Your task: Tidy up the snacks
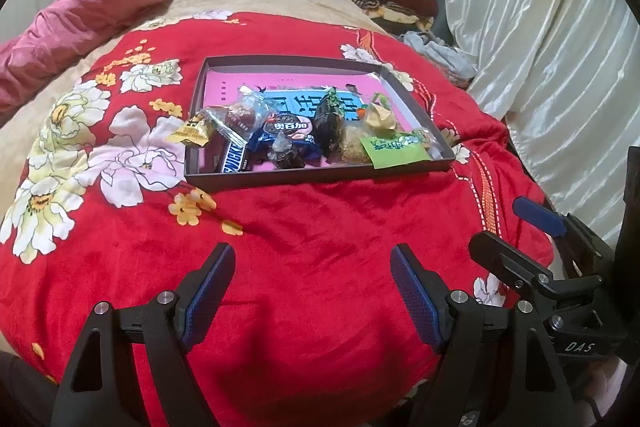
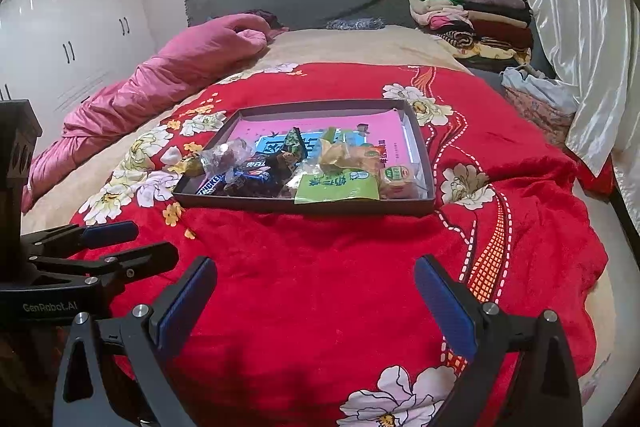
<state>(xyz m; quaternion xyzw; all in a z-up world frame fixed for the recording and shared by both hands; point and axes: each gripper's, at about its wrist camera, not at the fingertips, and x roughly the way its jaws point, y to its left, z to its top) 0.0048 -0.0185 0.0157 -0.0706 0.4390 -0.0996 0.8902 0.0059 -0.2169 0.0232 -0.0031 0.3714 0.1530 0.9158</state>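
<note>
Wrapped snacks (image 1: pixel 296 135) lie heaped in a shallow dark cardboard tray (image 1: pixel 320 173) on the red floral blanket (image 1: pixel 320 227), likely gathered for sorting; left hand-held gripper (image 1: pixel 312 291) and right hand-held gripper (image 2: pixel 316 297) hover spread, empty.

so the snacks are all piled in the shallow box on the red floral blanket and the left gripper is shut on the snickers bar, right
Not quite. The left gripper is open and empty, well short of the box; the Snickers bar lies inside it, as the left wrist view shows. The rest is right.
</note>
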